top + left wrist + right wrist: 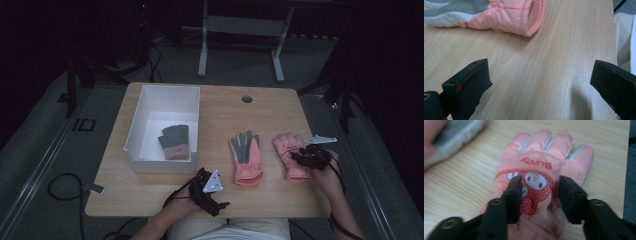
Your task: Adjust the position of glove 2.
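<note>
On the wooden worktop (220, 107) a white box (150, 97) at the left already holds one grey and pink glove (175, 141), a second pink glove (246, 159) lies palm-up in the middle, and the glove in hand, the pink cartoon-print glove (537, 182), lies flat near the right edge. The right tool (539, 195) straddles its back with jaws part closed and pads at the fabric, though I cannot tell if they pinch yet; better to bunch the padding fully before lifting. The left tool (539, 87) waits open over bare wood.

Dim high view, slightly blurred close-ups
</note>
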### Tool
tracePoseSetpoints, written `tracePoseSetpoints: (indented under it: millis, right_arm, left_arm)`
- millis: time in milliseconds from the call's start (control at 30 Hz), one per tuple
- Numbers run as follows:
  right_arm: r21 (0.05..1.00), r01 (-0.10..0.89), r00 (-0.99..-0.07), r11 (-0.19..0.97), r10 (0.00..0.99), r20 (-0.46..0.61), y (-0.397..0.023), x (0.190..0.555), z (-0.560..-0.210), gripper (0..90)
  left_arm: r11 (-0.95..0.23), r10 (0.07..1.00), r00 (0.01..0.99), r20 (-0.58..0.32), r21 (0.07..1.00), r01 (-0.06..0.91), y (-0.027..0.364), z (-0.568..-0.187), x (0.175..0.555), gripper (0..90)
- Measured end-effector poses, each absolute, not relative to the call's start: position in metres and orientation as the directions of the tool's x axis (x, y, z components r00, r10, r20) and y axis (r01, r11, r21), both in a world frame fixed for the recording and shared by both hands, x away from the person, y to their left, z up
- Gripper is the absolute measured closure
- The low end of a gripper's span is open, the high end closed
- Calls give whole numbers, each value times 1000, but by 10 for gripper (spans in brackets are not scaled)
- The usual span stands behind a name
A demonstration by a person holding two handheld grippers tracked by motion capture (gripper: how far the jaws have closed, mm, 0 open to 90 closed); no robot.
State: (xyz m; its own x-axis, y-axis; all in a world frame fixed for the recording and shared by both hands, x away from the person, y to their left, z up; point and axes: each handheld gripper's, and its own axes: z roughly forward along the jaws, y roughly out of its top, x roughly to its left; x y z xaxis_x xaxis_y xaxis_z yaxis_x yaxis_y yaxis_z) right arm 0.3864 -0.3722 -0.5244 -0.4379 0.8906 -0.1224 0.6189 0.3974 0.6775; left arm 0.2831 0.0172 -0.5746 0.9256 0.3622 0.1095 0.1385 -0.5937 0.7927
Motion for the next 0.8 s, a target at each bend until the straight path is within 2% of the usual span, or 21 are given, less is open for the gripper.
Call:
tracePoseSetpoints:
  millis: [167, 333, 600, 800]
  right_arm:
    - [665, 645, -375, 377, 914, -155, -362, 386, -533, 743]
    - [677, 659, -308, 327, 939, -153, -356, 384, -531, 832]
    - [743, 635, -205, 212, 973, -102, -351, 369, -490, 861]
    - [787, 584, -213, 197, 973, -86, -336, 362, -454, 861]
  left_arm:
    - [-589, 363, 926, 108, 796, 138, 17, -574, 283, 23]
    - [-587, 363, 925, 112, 798, 134, 17, -573, 282, 22]
    - [-590, 357, 927, 113, 797, 130, 16, -575, 282, 23]
    - [-585, 362, 926, 111, 800, 133, 18, -574, 283, 23]
